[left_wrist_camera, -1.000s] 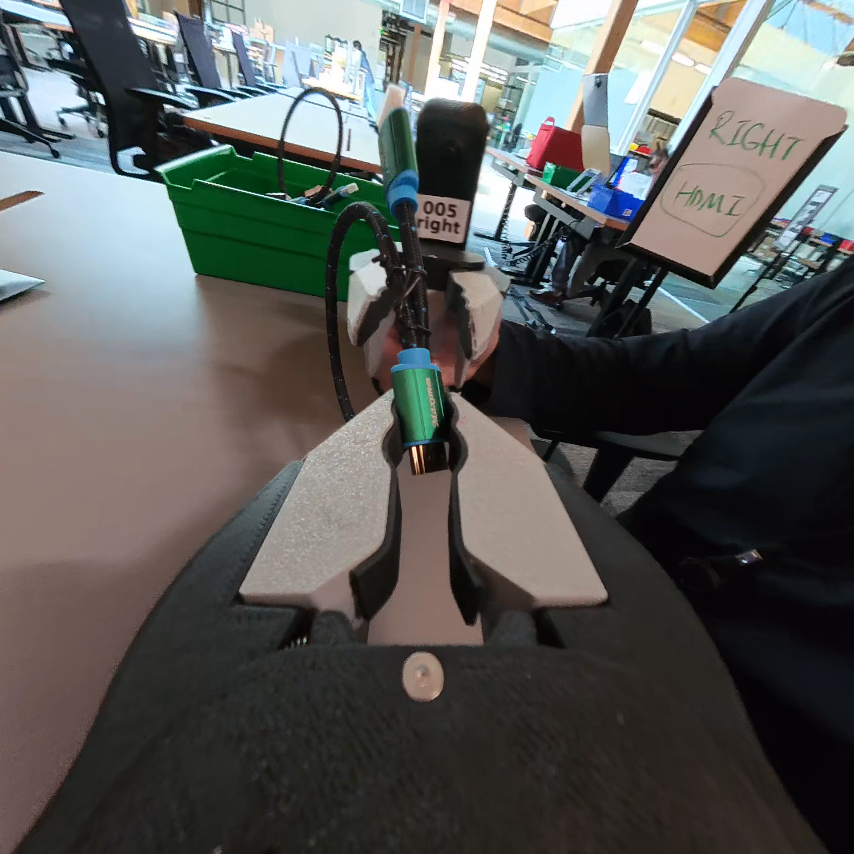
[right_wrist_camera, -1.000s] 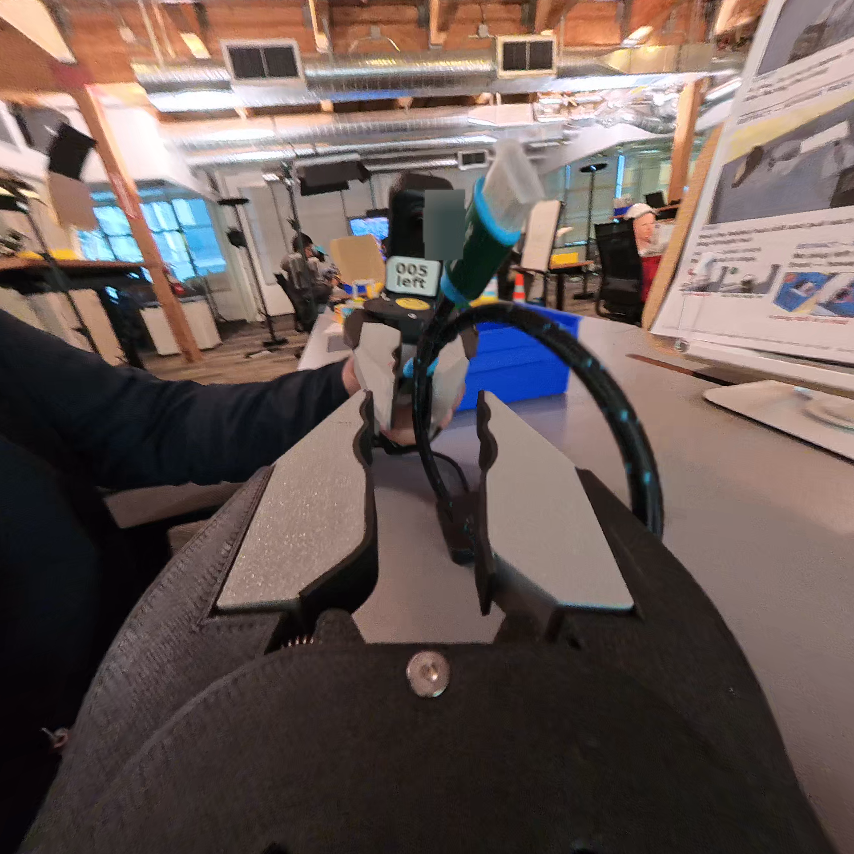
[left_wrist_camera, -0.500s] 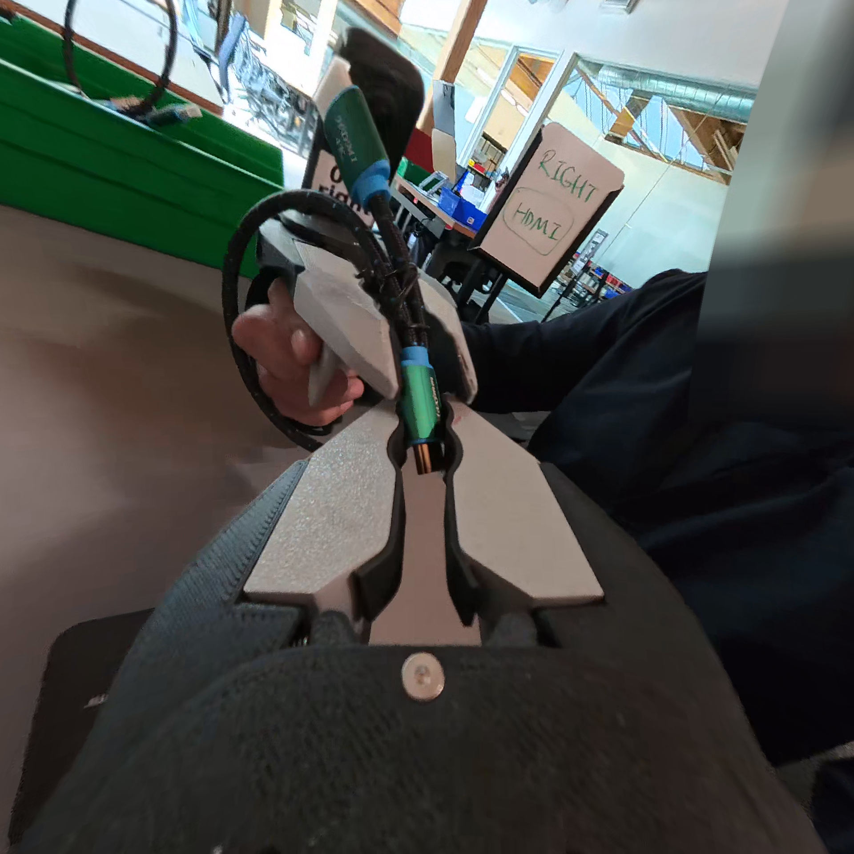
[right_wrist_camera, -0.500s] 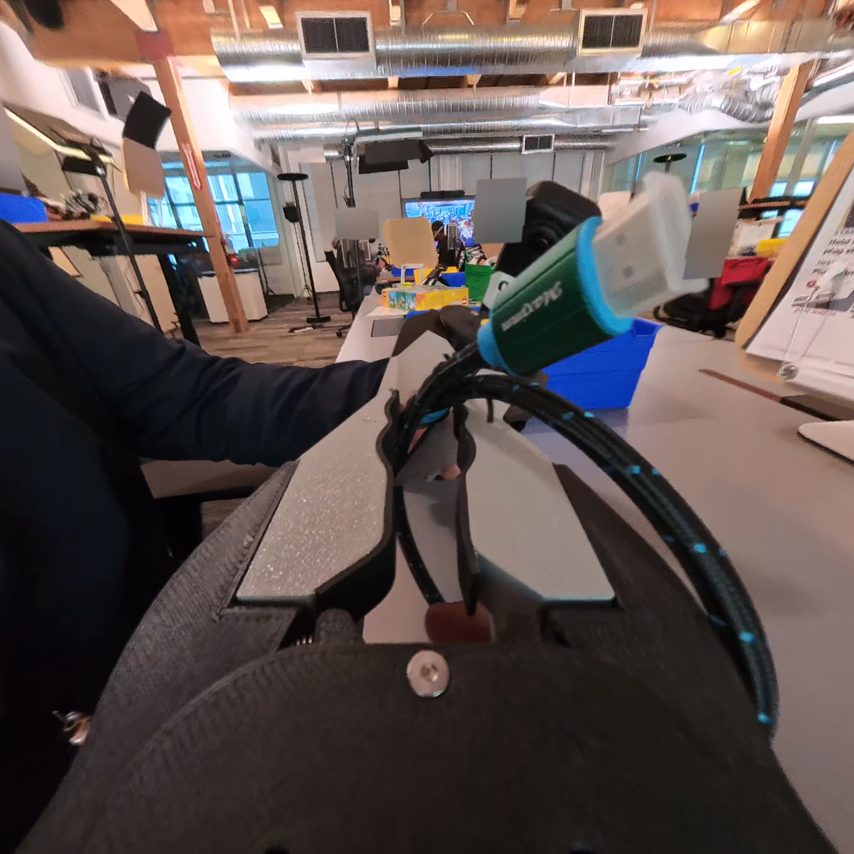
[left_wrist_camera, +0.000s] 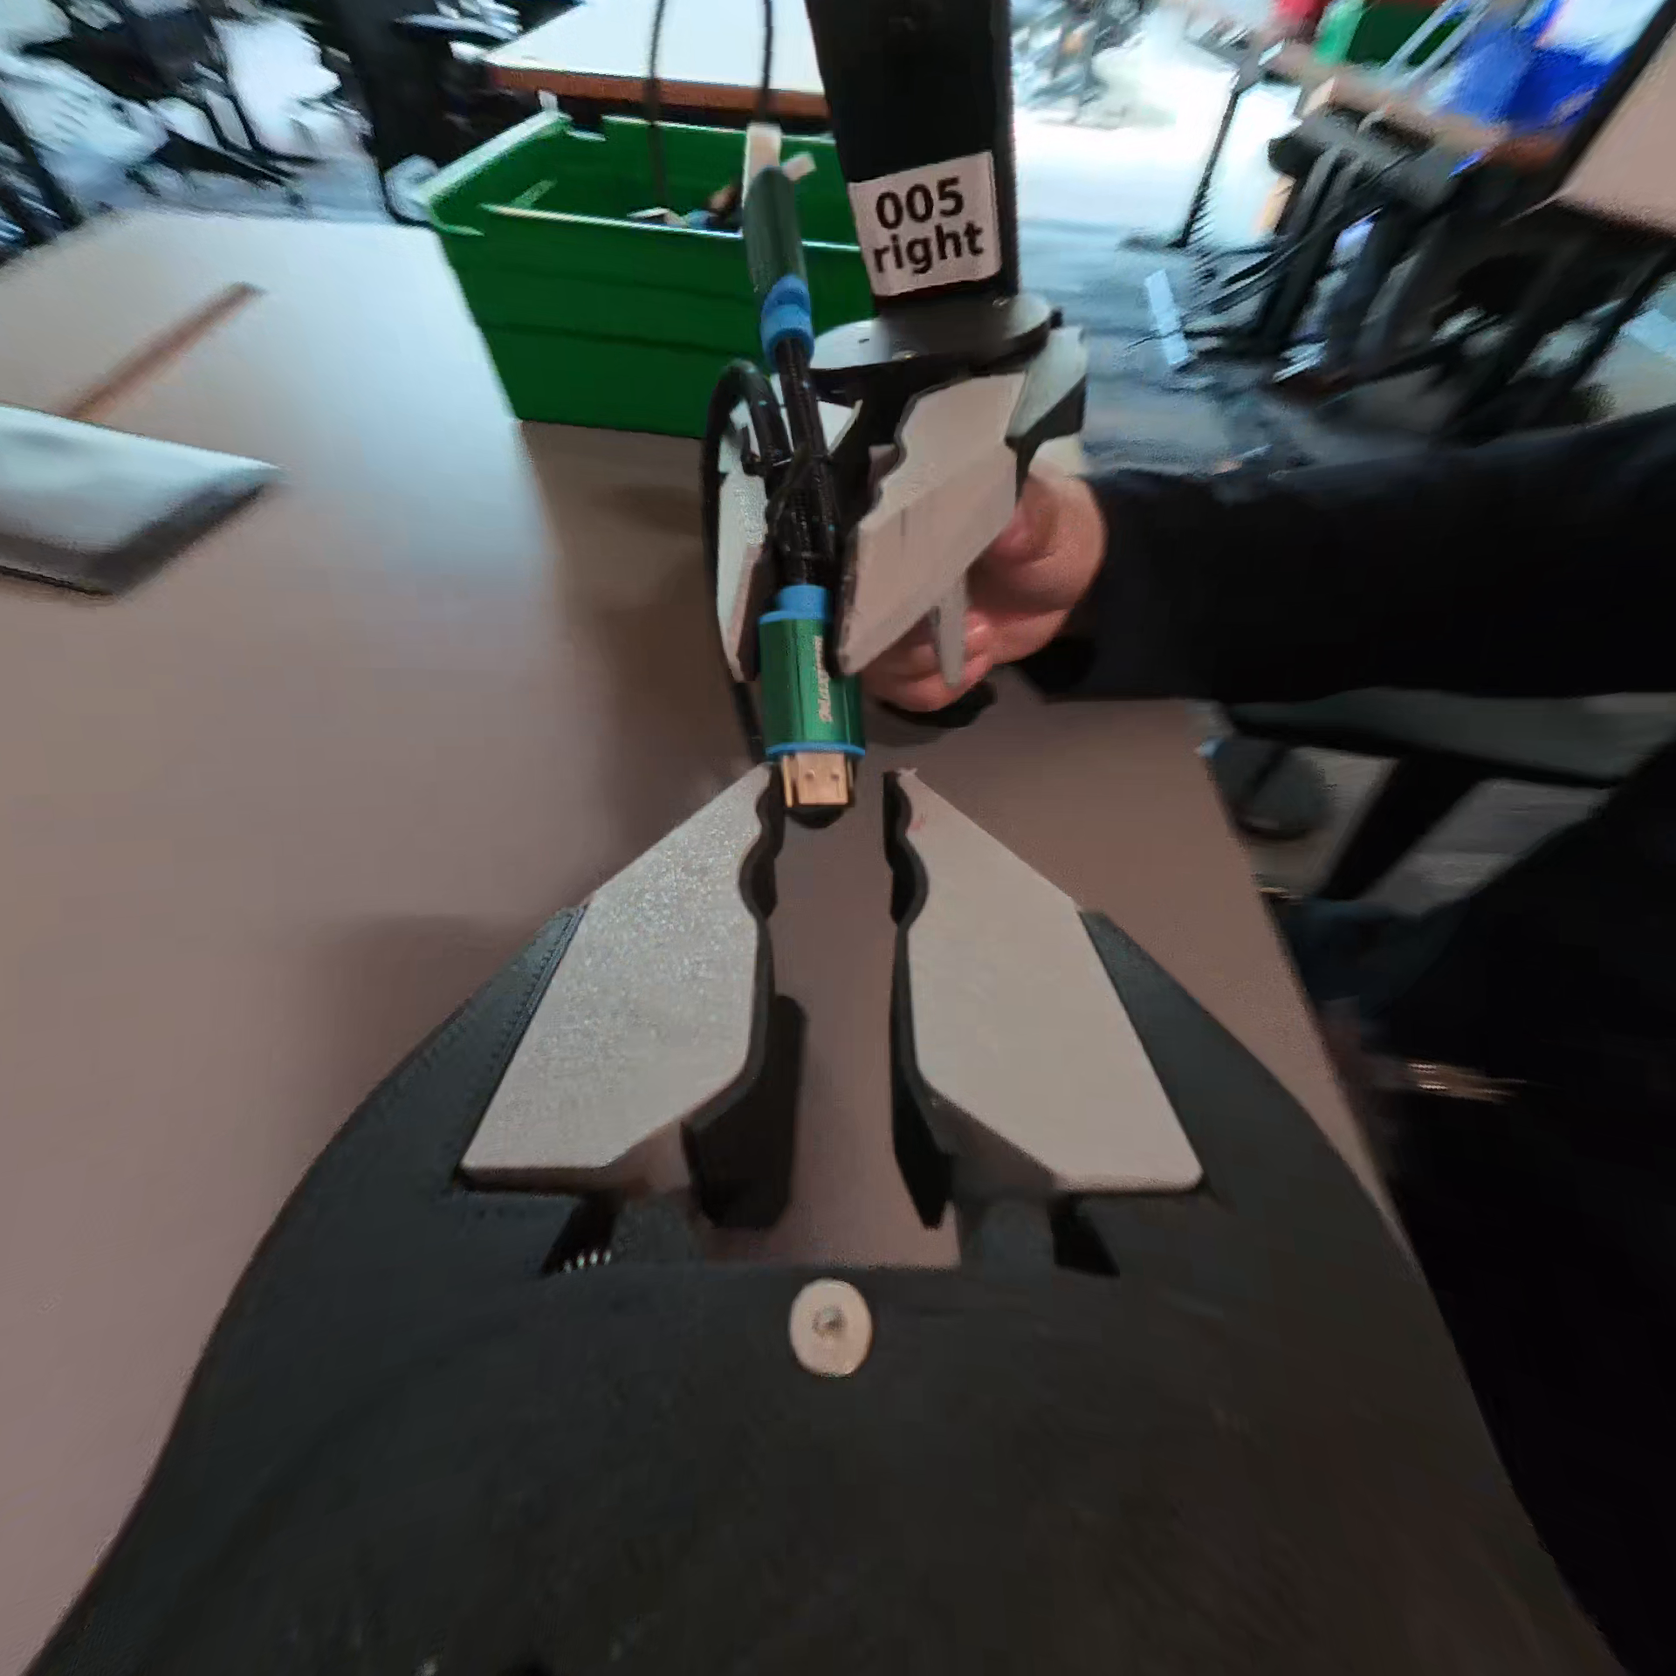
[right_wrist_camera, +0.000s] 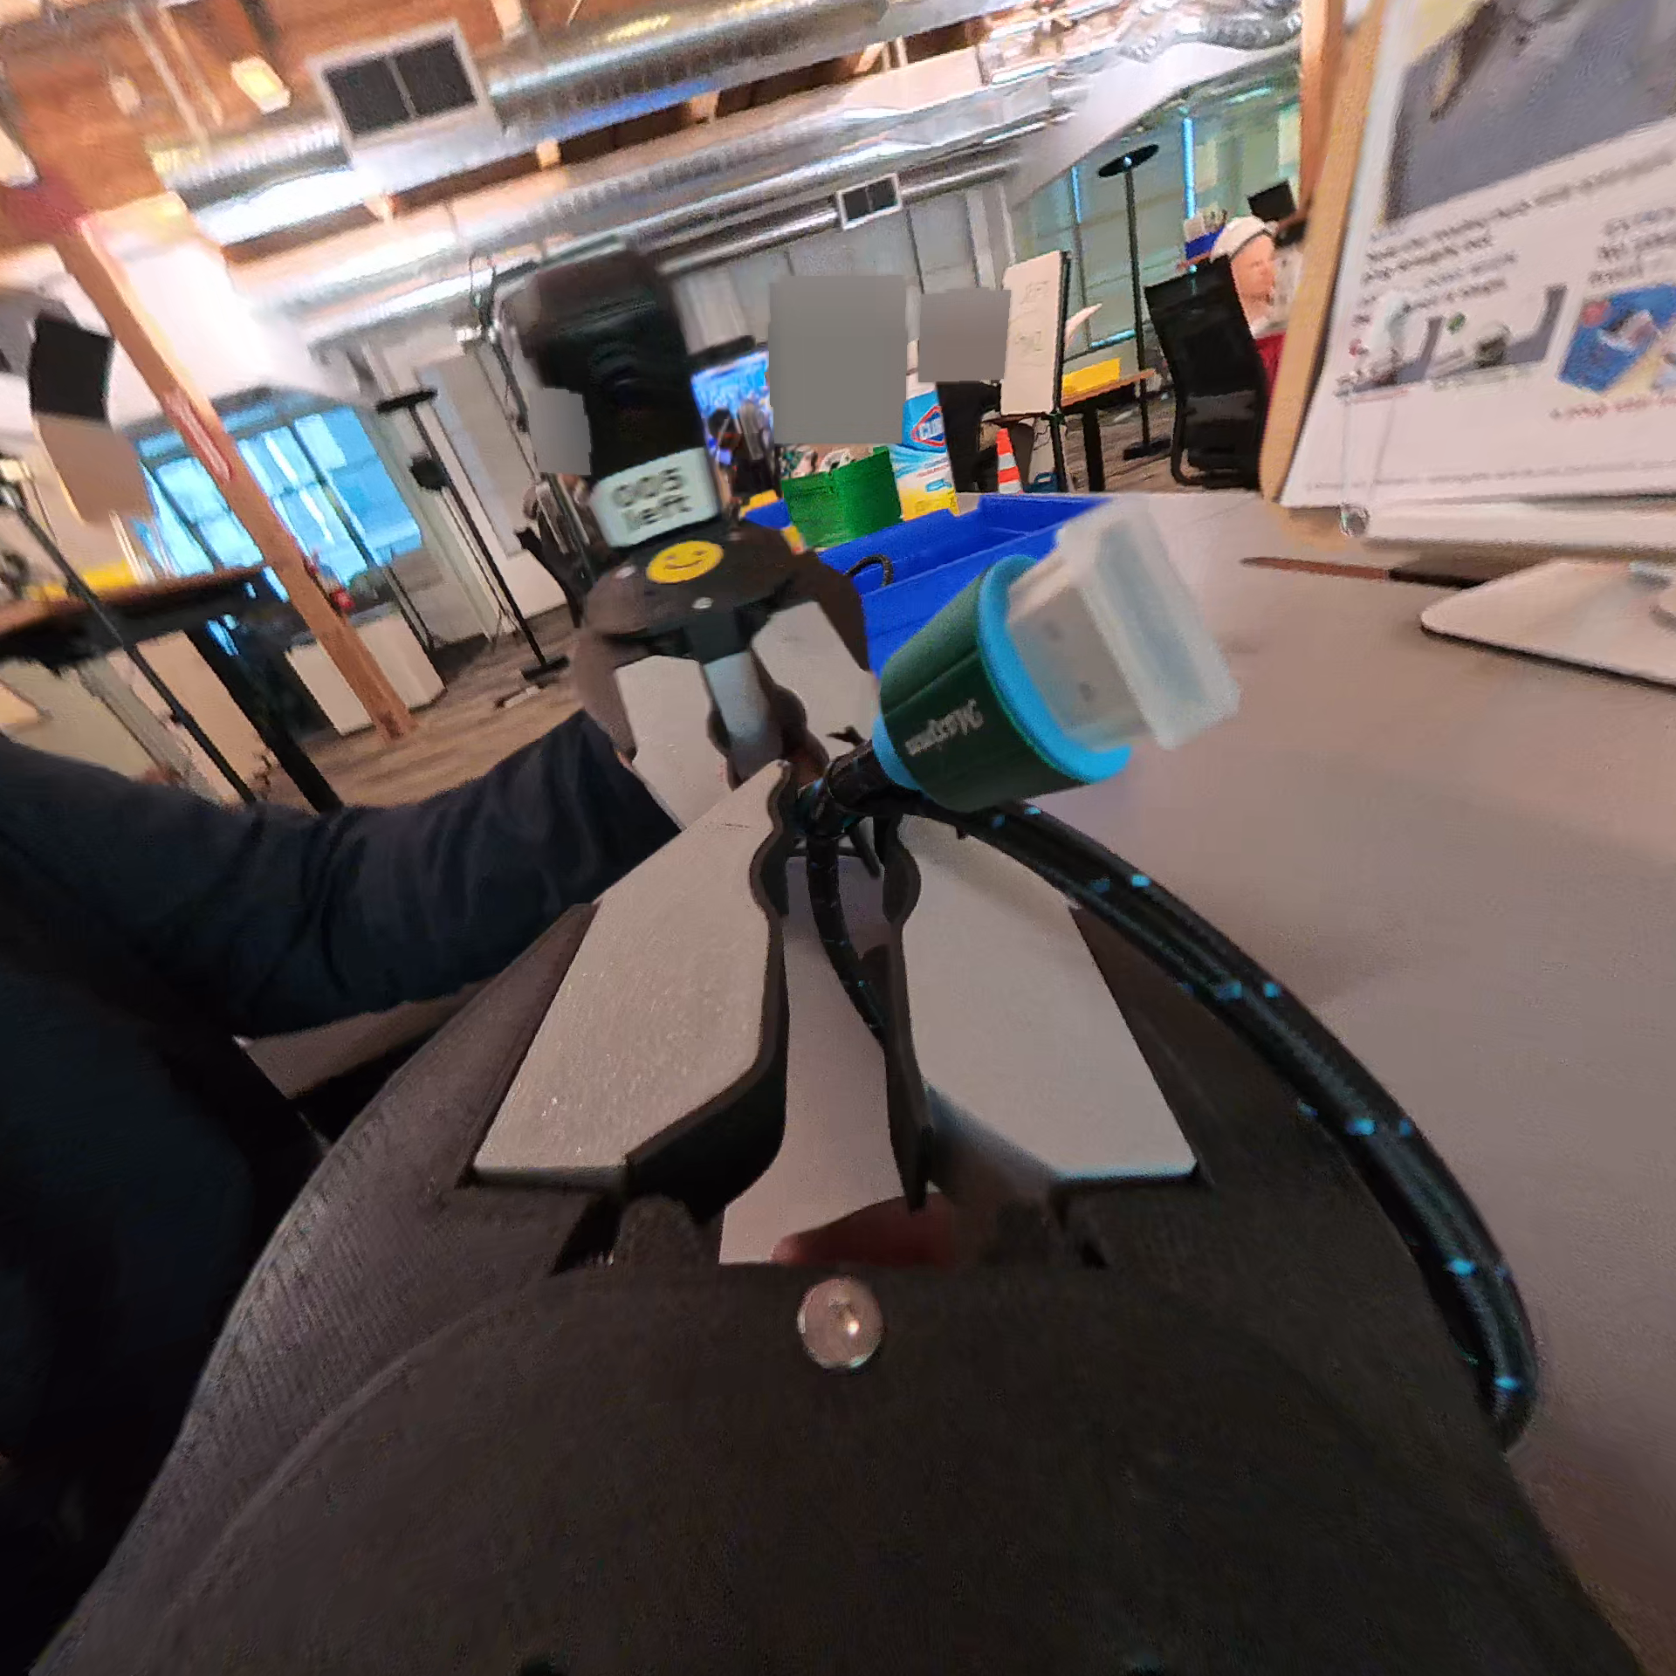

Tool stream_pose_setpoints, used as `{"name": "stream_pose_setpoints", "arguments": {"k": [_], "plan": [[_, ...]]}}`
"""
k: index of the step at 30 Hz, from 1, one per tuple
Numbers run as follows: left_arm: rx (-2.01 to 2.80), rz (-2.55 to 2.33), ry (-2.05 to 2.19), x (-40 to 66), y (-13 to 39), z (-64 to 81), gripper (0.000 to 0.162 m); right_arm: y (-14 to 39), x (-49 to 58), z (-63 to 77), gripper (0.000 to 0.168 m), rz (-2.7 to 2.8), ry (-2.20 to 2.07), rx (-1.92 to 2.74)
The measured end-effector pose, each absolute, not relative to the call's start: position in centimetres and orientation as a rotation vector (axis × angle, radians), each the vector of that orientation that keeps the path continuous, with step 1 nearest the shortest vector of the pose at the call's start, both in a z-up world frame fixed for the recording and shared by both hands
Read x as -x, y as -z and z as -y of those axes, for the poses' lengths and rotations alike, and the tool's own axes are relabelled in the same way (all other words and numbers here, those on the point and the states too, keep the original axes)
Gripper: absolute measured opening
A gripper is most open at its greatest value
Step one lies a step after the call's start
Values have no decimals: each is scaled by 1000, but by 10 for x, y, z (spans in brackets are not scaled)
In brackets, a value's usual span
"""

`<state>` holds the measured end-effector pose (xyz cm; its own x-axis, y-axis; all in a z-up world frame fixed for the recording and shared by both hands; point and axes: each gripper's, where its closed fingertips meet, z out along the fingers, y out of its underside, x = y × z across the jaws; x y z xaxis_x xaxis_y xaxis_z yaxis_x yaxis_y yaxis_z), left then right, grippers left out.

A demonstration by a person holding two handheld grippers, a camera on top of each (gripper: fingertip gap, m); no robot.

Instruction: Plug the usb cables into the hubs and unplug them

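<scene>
Two grippers face each other low over a bare brown table point(left_wrist_camera: 317, 725). In the left wrist view the left gripper point(left_wrist_camera: 830, 798) has its jaws parted by a narrow gap and grips nothing; the gold tip of a green plug point(left_wrist_camera: 810, 689) hangs just at its fingertips, slightly toward the left finger, and whether it touches cannot be told. That plug belongs to a black braided cable point(left_wrist_camera: 803, 508) bundled up and pinched between the closed fingers of the right gripper point(left_wrist_camera: 798, 626), which a hand point(left_wrist_camera: 1016, 589) in a dark sleeve holds. In the right wrist view the right gripper point(right_wrist_camera: 830, 816) clamps the cable point(right_wrist_camera: 1224, 989) near its fingertips; one loop bows out to the right over the table, and the second green plug point(right_wrist_camera: 989, 716), fitted with a clear cap, sticks up to the right.

The near table edge runs just right of both grippers, with chairs and floor beyond; to the left the tabletop lies open as far as a flat grey object point(left_wrist_camera: 109, 508).

Behind the right gripper a green bin point(left_wrist_camera: 635, 299) sits on the table with cables in it. A blue bin point(right_wrist_camera: 952, 553) stands behind the left gripper, a dark cable end showing over its rim.
</scene>
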<state>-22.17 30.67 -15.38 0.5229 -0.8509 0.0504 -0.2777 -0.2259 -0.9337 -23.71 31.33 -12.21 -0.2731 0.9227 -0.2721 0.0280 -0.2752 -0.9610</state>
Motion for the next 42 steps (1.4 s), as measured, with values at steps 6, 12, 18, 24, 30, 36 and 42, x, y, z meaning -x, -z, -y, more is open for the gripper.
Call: {"name": "stream_pose_setpoints", "arguments": {"k": [6, 12, 18, 24, 30, 36, 42], "plan": [[1702, -1055, 130, 232, 164, -330, 19, 137, 238, -336, 13, 1110, -1784, 1504], [1656, -1059, -135, 237, 167, -343, 12, 142, 239, -343, 13, 996, -1911, 1609], [1571, -1112, -415, 241, 170, -353, 15, 145, 241, -355, 12, 780, -2085, 1705], [1552, -1129, -557, 248, 174, -359, 6, 152, 245, -359, 13, 703, -2093, 1772], [1495, -1062, -590, 248, 163, -361, 26, 157, 247, -365, 13, 647, -2087, 1808], [1463, -1109, -621, 240, 165, -359, 12, 153, 251, -353, 13, 707, -2102, 1770], [1470, -946, -263, 232, 135, -347, 10, 126, 244, -339, 18, 839, -2131, 1569]]}}
